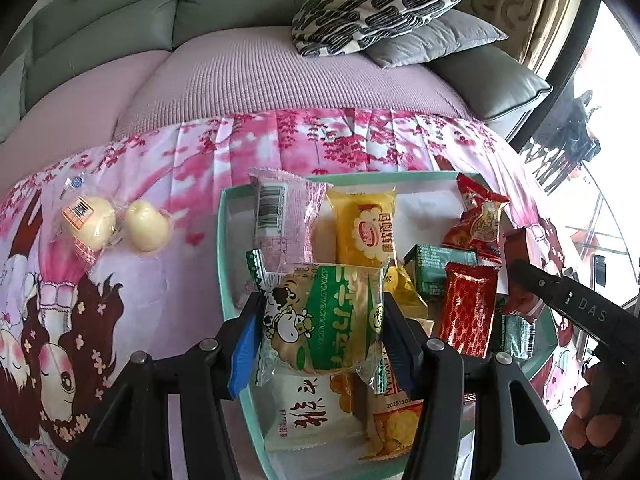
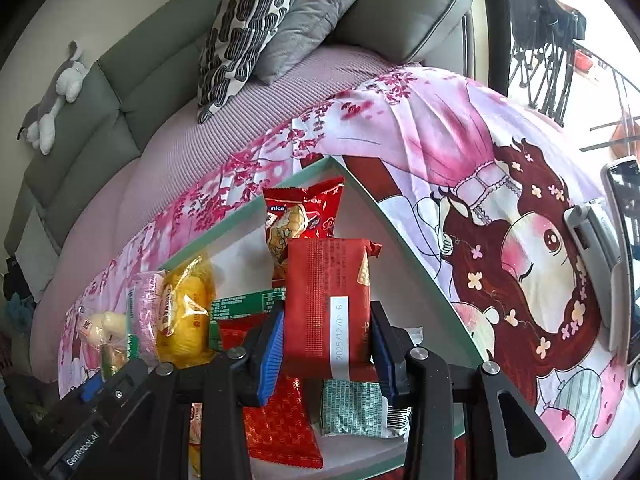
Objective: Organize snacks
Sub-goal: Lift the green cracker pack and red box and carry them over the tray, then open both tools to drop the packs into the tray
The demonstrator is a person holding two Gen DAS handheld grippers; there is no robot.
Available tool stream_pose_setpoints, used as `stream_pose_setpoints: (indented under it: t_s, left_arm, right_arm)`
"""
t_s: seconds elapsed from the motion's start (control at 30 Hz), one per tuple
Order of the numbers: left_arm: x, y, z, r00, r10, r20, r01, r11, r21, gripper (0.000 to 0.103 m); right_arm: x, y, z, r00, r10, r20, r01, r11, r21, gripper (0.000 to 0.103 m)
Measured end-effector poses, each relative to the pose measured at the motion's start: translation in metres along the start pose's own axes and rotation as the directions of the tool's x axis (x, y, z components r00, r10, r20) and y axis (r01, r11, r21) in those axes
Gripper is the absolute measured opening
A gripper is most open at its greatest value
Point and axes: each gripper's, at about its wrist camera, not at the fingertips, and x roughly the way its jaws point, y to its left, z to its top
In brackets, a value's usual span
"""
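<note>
A pale green tray (image 1: 224,240) on the pink cloth holds several snack packs. My left gripper (image 1: 320,332) is shut on a green-and-white cow-print cake pack (image 1: 320,320) and holds it over the tray's near side. My right gripper (image 2: 326,344) is shut on a red wafer pack (image 2: 326,304) above the tray (image 2: 400,240). The right gripper also shows in the left wrist view (image 1: 568,304). A yellow pack (image 1: 366,228), a pink pack (image 1: 284,216) and red packs (image 1: 466,308) lie in the tray.
A clear pack of two pale yellow buns (image 1: 116,224) lies on the cloth left of the tray. A phone on a stand (image 2: 616,256) is at the right. A sofa with patterned cushions (image 1: 380,8) is behind.
</note>
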Motion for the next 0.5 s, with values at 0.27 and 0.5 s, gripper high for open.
stream_pose_setpoints:
  t_s: [0.27, 0.5]
  left_arm:
    - [0.01, 0.0, -0.002, 1.0, -0.013, -0.019, 0.013, 1.0, -0.009, 0.07]
    - [-0.002, 0.005, 0.002, 1.0, -0.008, 0.008, 0.008, 1.0, -0.025, 0.076]
  right_arm:
    - [0.004, 0.002, -0.001, 1.0, 0.002, -0.012, -0.002, 1.0, -0.009, 0.043]
    - [0.002, 0.004, -0.001, 1.0, 0.01, -0.009, -0.01, 1.0, -0.016, 0.053]
